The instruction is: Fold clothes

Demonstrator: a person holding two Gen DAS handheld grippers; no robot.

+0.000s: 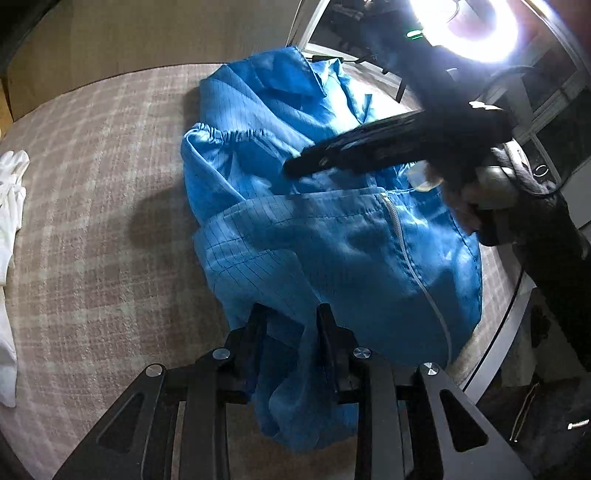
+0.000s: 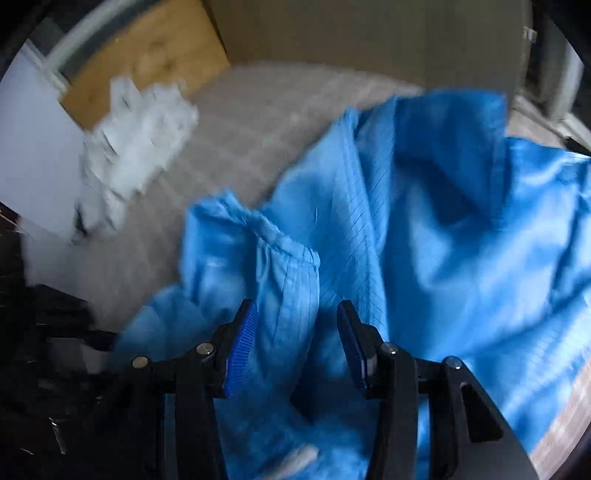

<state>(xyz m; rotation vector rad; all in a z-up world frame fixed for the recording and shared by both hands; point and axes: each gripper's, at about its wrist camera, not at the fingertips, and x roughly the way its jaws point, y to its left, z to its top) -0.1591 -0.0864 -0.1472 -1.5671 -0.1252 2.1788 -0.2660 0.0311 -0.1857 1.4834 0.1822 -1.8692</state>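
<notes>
A blue zip-up garment (image 1: pixel 314 229) with a white zipper and elastic cuffs lies crumpled on a plaid-covered bed (image 1: pixel 110 221). My left gripper (image 1: pixel 291 317) is at its near hem, jaws a little apart with a fold of blue cloth hanging between them. My right gripper shows in the left wrist view (image 1: pixel 295 168) as a dark blurred shape above the garment's middle. In the right wrist view the right gripper (image 2: pixel 295 314) is open over the blue garment (image 2: pixel 424 221), straddling an elastic-cuffed sleeve (image 2: pixel 284 266). That view is motion-blurred.
White clothes (image 1: pixel 11 236) lie at the bed's left edge and show blurred in the right wrist view (image 2: pixel 136 147). A bright ring lamp (image 1: pixel 469 26) and windows stand at the far right. The bed's right edge (image 1: pixel 495 325) drops to a dark floor.
</notes>
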